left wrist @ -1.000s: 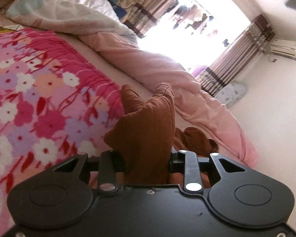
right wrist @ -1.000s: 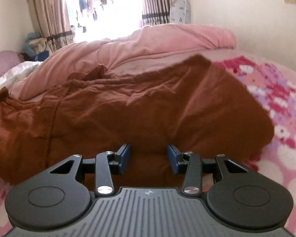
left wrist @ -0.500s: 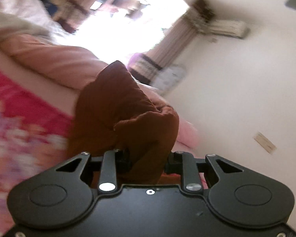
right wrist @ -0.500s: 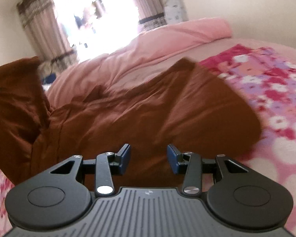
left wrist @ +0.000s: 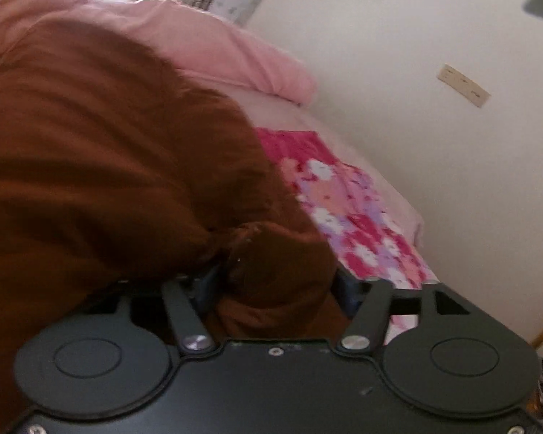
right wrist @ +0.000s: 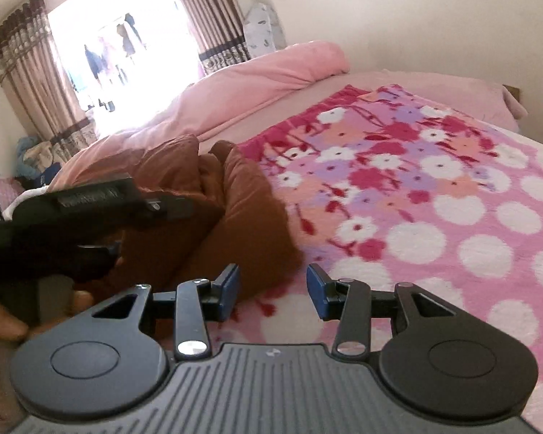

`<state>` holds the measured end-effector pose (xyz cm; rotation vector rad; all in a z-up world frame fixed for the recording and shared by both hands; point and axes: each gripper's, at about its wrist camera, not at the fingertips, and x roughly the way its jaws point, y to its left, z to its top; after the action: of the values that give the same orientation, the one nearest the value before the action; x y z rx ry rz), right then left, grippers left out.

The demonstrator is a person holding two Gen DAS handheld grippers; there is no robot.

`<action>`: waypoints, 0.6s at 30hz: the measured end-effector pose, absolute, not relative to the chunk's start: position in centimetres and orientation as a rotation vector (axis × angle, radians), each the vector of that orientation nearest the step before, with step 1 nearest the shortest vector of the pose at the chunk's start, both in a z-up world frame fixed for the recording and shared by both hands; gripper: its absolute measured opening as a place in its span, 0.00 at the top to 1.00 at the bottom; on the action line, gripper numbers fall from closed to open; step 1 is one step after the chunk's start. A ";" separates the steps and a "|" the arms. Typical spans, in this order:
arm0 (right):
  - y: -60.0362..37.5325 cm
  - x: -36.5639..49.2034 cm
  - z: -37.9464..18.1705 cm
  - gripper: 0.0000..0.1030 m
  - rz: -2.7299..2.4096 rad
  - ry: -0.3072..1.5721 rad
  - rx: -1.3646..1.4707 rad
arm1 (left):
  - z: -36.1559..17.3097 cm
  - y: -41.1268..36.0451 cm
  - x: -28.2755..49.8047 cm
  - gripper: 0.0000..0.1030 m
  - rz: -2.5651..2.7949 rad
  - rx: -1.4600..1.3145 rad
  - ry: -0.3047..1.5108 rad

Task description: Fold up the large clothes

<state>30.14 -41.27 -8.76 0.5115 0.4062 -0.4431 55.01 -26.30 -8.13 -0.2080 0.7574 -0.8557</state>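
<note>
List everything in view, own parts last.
garment: one, brown, bunched on the blanket, a fold between the left gripper's fingers
blanket: one, pink with flowers and white dots, spread on the bed
duvet: one, pale pink, heaped along the bed's far side
curtains: brown striped, either side of the bright window
clothes pile: one, blue and cream, by the curtain's foot
wall plate: one, cream, on the wall
left gripper: one, black, jaws opening around the fold
right gripper: one, black with blue pads, open, nothing between, over the blanket at the garment's edge
hand: one, on the left gripper's handle
</note>
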 end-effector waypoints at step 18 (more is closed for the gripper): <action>-41.0 32.8 -7.2 0.23 -0.125 0.339 0.849 | -8.4 -10.1 46.9 0.33 -0.501 -0.111 0.636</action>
<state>32.79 -41.02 -7.19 0.8485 0.3389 -0.1248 46.89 -10.11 -8.40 -0.1114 0.6361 -0.5008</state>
